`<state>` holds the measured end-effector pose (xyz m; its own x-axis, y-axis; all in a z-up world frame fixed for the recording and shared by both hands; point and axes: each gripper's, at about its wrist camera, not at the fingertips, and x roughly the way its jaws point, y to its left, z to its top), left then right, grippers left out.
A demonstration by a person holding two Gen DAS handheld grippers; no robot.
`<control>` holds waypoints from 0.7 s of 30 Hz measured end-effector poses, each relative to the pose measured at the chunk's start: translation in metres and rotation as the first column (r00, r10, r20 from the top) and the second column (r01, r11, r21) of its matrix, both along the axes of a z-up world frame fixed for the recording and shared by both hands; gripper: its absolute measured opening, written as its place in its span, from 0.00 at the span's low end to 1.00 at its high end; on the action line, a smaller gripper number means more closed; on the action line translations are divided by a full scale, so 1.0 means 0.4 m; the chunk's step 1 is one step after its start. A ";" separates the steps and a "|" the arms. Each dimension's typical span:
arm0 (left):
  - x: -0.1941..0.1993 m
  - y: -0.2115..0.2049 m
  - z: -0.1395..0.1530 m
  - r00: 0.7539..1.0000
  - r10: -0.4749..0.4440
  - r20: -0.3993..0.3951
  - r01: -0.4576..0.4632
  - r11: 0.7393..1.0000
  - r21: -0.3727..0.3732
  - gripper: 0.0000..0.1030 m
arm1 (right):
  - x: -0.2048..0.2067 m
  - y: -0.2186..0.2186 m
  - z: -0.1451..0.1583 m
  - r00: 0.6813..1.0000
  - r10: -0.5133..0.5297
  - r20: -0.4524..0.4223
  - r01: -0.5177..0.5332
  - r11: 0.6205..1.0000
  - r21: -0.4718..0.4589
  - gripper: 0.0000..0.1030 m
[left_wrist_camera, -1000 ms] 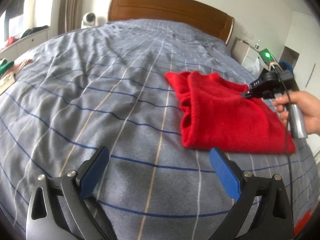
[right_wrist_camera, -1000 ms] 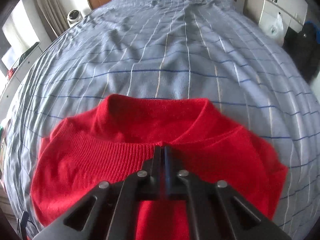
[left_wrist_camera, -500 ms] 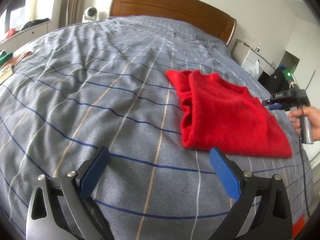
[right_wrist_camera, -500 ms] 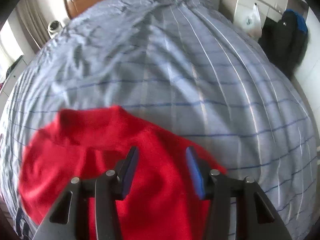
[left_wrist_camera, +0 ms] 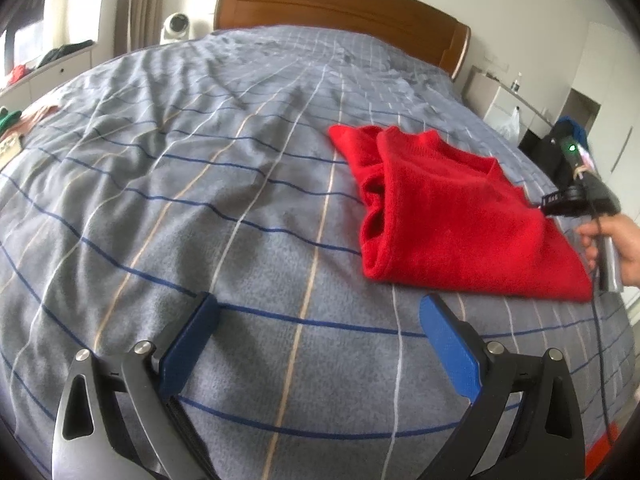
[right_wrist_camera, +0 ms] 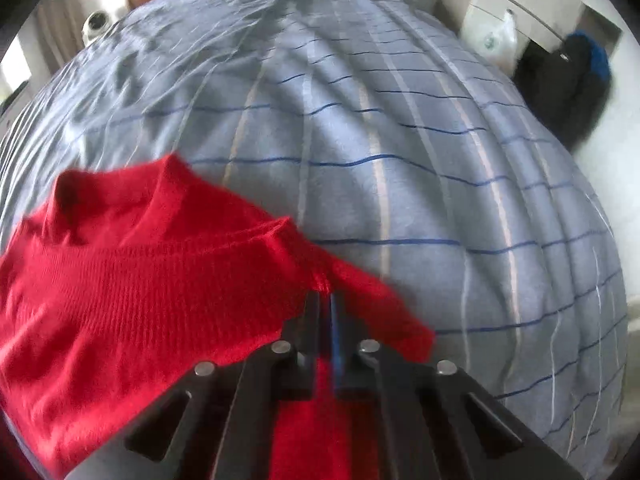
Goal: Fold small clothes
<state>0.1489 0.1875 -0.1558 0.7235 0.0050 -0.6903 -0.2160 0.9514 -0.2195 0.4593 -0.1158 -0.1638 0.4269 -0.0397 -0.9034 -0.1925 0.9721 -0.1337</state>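
Note:
A red knit sweater (left_wrist_camera: 452, 212) lies folded on the grey striped bedspread (left_wrist_camera: 200, 184), right of centre in the left wrist view. My left gripper (left_wrist_camera: 320, 336) is open and empty, hovering over bare bedspread in front of the sweater's near edge. My right gripper (right_wrist_camera: 326, 300) is shut on the sweater's right edge (right_wrist_camera: 320, 276), where the cloth bunches at the fingertips. The sweater (right_wrist_camera: 132, 280) fills the lower left of the right wrist view. The right gripper (left_wrist_camera: 560, 202) also shows in the left wrist view at the sweater's right side, held by a hand.
A wooden headboard (left_wrist_camera: 340, 4) stands at the far end of the bed. A white nightstand with a plastic bag (left_wrist_camera: 508, 120) and dark clothing (right_wrist_camera: 568, 80) are off the bed's right side. A low shelf with clothes (left_wrist_camera: 36, 68) is at the left.
My right gripper let go of the sweater's middle, opened, shifted to the right edge and has closed on the cloth there. The left gripper stayed open and nearly still.

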 end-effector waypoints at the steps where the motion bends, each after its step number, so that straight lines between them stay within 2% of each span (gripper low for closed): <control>1: -0.001 -0.001 0.002 1.000 -0.001 0.000 0.001 1.000 0.002 0.98 | -0.001 0.002 0.006 1.000 -0.002 0.015 0.002 1.000 -0.002 0.13; 3: -0.005 0.001 0.007 1.000 -0.004 0.005 0.004 1.000 -0.009 0.98 | -0.030 -0.015 0.038 0.998 -0.013 0.064 0.010 0.999 0.046 0.45; 5: -0.011 0.007 0.013 1.000 -0.009 0.018 0.009 0.999 -0.032 0.98 | -0.086 -0.024 0.085 0.988 -0.006 0.151 -0.010 0.995 0.104 0.47; 7: -0.016 0.011 0.018 1.000 -0.013 0.028 0.015 0.999 -0.052 0.98 | -0.163 -0.017 0.124 0.976 0.044 0.214 -0.076 0.987 0.143 0.47; 10: -0.020 0.010 0.019 0.999 -0.016 0.030 0.018 0.998 -0.059 0.98 | -0.288 0.002 0.134 0.966 0.168 0.196 -0.216 0.940 0.262 0.50; 12: -0.026 0.007 0.020 0.999 -0.021 0.032 0.023 0.998 -0.061 0.98 | -0.336 0.005 0.104 0.966 0.200 0.164 -0.239 0.934 0.266 0.50; 14: -0.039 0.003 0.023 0.999 -0.024 0.034 0.026 0.998 -0.060 0.98 | -0.378 -0.020 0.052 0.973 0.190 0.131 -0.213 0.958 0.190 0.50; 16: -0.057 -0.001 0.029 0.999 -0.033 0.042 0.035 0.997 -0.065 0.98 | -0.427 -0.071 0.015 0.979 0.144 0.143 -0.162 0.978 0.129 0.50; 18: -0.071 -0.007 0.035 0.998 -0.044 0.051 0.047 0.997 -0.068 0.98 | -0.481 -0.117 0.019 0.979 0.091 0.182 -0.118 0.983 0.143 0.51; 21: -0.085 -0.032 0.046 0.996 -0.063 0.063 0.065 0.997 -0.033 0.98 | -0.571 -0.179 0.042 0.974 0.029 0.224 -0.076 0.976 0.204 0.55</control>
<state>0.1149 0.1745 -0.1374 0.7629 -0.0658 -0.6431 -0.1401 0.9543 -0.2638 0.2309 -0.1873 -0.1471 0.6112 0.1688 -0.7732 -0.2333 0.9720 0.0277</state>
